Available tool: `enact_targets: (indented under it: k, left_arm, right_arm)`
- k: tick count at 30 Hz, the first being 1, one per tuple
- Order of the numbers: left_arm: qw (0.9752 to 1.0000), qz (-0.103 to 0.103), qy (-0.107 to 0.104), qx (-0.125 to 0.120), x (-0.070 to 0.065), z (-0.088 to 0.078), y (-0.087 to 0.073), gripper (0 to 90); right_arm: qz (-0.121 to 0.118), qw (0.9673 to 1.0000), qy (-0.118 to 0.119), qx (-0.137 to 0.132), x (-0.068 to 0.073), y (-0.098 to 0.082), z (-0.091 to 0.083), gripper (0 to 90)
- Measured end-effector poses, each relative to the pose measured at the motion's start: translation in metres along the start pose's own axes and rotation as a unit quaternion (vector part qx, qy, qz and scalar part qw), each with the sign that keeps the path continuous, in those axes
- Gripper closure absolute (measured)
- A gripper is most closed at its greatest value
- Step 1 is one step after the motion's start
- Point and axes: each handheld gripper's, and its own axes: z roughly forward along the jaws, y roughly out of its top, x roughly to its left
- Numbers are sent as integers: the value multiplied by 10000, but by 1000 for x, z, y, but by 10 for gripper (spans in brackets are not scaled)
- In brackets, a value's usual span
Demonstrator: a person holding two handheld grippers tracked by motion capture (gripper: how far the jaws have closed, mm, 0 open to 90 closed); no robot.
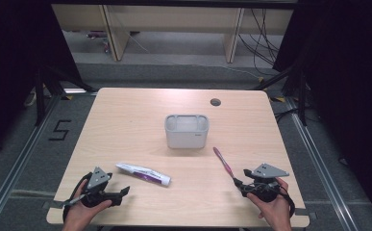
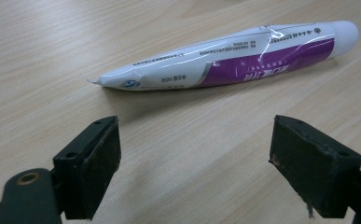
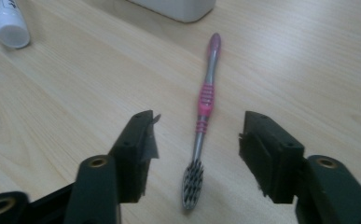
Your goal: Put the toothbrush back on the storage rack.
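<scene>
Reaching for two bathroom things looks to be the step in hand, with nothing gripped yet. On the pale wooden counter a white holder cup stands near the middle, open at the top and apart from everything else; it seems the likely place for the things to go, though that is a judgement. Nearer the person, the toothpaste tube lies flat on its side, its crimped end toward the left gripper and its cap pointing away; in the left gripper view the tube lies just beyond the jaws, which stand spread with bare wood between them. The pink toothbrush lies flat to the right, its bristle head nearest the right gripper; in the right gripper view the head sits between the spread jaws, untouched. Next, the right jaws need to settle lower and pinch the neck squarely; the left must advance over the tube. Both hands rest low at the near edge, grippers held roughly level, angled inward.
</scene>
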Motion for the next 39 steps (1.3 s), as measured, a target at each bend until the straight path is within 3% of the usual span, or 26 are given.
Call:
enact_targets:
  k: [2, 4, 6, 7, 8, 13, 16, 20, 22, 23, 25, 26, 29, 32, 36, 39]
  left_arm:
    - [10000, -63, -11, -61, 0, 1, 0, 159]
    - [9998, 153, 32, -93, 3, 1, 1, 159]
    - [9999, -115, 18, -37, -2, 0, 0, 159]
    - [10000, -64, -11, -53, -1, 1, -1, 159]
    - [10000, -64, -11, -53, -1, 1, -1, 159]
    - [10000, -5, -24, -77, -1, 2, -1, 159]
    - [10000, -56, -12, -39, -1, 2, -1, 159]
    - [10000, -88, 10, -20, -1, 2, -1, 159]
    - [10000, -86, 26, -10, 0, 1, -1, 159]
    - [10000, -91, 24, 0, 0, 1, -1, 159]
    - [10000, -44, 13, -27, 0, 1, -1, 159]
    - [10000, -52, -1, -54, -1, 2, -1, 159]
    - [9999, -94, 1, -54, -2, 2, -1, 159]
    - [10000, -64, 17, -10, 0, 1, -1, 159]
    - [10000, -73, 3, -64, -1, 1, -1, 159]
    - [10000, -55, -9, -65, -1, 1, -1, 159]
  right_arm:
    - [-20, 10000, 26, -15, -1, 1, -1, 500]
    - [6, 10000, 2, -17, -1, 1, -1, 543]
    - [34, 10000, 35, -61, -2, 2, 0, 596]
    - [49, 10000, 32, -36, -2, 3, 0, 609]
    - [225, 9997, 54, -18, 0, 3, 1, 632]
    - [-13, 10000, 85, -8, -3, 7, 5, 725]
    - [-34, 9999, 15, -100, -6, 12, 7, 834]
    - [4, 9998, 52, -167, -7, 18, 7, 890]
    - [-191, 9996, 33, -202, -11, 22, 11, 900]
    - [-53, 9999, 34, -120, -9, 24, 12, 900]
    - [-118, 9999, 26, -83, -13, 30, 20, 900]
    - [-26, 10000, -2, -68, -12, 31, 23, 900]
    - [-184, 9998, -60, -64, -15, 36, 28, 900]
    - [-55, 9999, -26, 97, -16, 44, 39, 900]
    - [-204, 9997, -95, 110, -20, 51, 51, 900]
    - [-145, 9998, -93, 142, -20, 54, 56, 900]
